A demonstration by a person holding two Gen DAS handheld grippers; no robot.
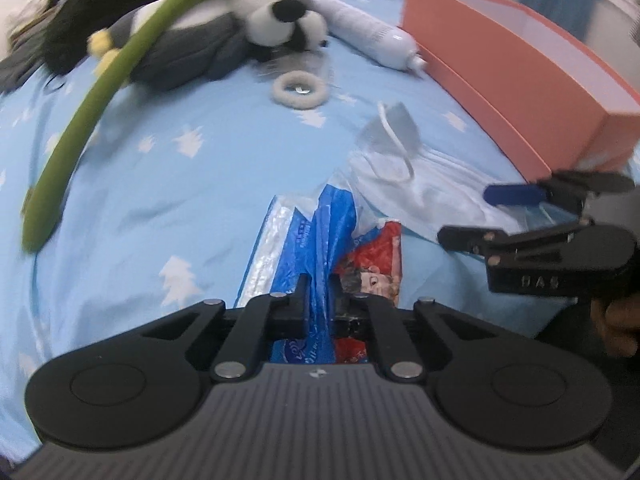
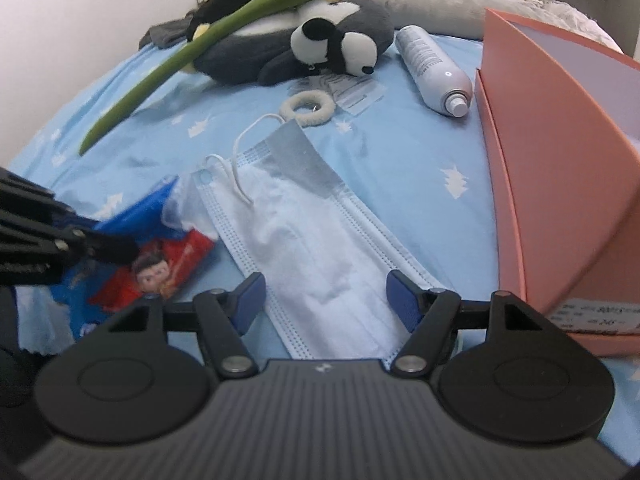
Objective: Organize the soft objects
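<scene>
Left gripper point(image 1: 319, 292) pinches crinkly blue plastic packet point(image 1: 316, 232); right gripper point(image 2: 326, 298) spread wide, low over pleated mask point(image 2: 316, 240).

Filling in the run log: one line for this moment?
left gripper: shut on blue tissue pack | right gripper: open over face mask | pink box: beside

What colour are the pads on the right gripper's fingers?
Dark blue pads on black fingers, clearest in the right wrist view.
</scene>
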